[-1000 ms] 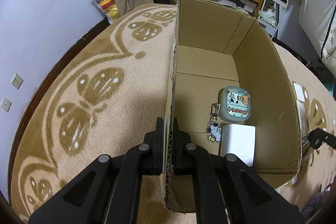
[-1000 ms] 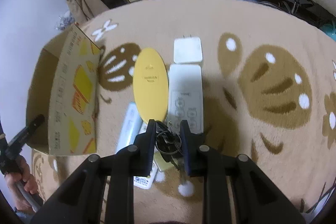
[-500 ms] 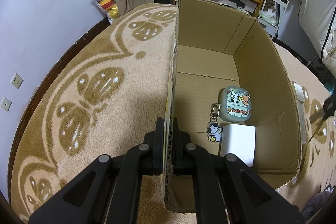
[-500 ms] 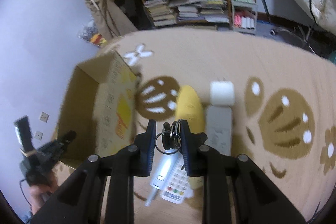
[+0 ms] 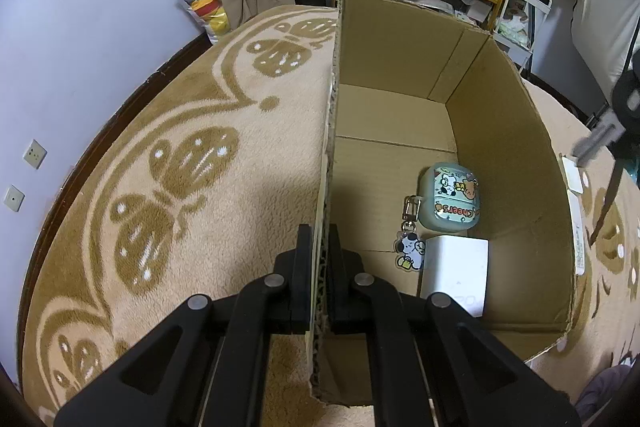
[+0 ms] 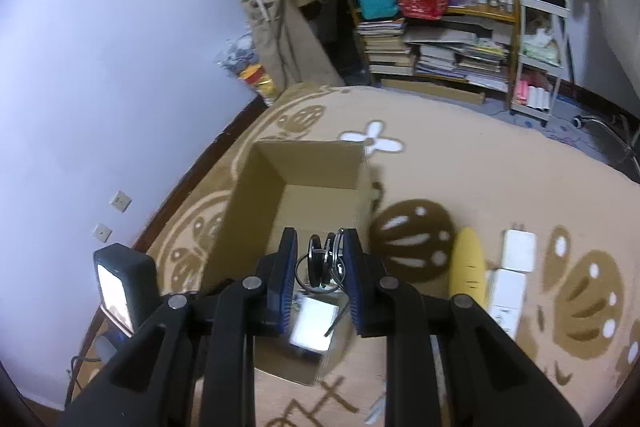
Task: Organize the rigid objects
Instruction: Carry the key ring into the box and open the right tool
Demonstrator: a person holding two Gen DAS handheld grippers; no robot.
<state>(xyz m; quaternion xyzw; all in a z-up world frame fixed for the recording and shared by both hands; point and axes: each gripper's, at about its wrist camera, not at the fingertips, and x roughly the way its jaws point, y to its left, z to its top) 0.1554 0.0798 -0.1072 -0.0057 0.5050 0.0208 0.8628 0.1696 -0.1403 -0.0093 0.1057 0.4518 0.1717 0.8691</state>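
Note:
My left gripper [image 5: 320,259] is shut on the near left wall of the open cardboard box [image 5: 512,131]. In the box lie a teal cartoon case [image 5: 450,197] with a dog keychain [image 5: 410,251] and a white block [image 5: 456,273]. My right gripper [image 6: 318,259] is shut on a bunch of keys [image 6: 322,265] and holds it in the air above the box [image 6: 256,187]. The keys also show at the right edge of the left wrist view [image 5: 600,143]. On the rug to the right of the box lie a yellow oval object [image 6: 466,265], a white adapter [image 6: 518,249] and a white remote [image 6: 506,297].
The box stands on a beige patterned rug [image 5: 160,167]. A lilac wall [image 6: 100,67] runs along the left. Shelves with books and bags [image 6: 432,27] and a white cart [image 6: 540,47] stand at the back. A small lit screen [image 6: 114,293] shows at lower left in the right wrist view.
My right gripper has lifted the keys off the rug and carried them left, over the box. My left gripper has kept its hold on the box wall.

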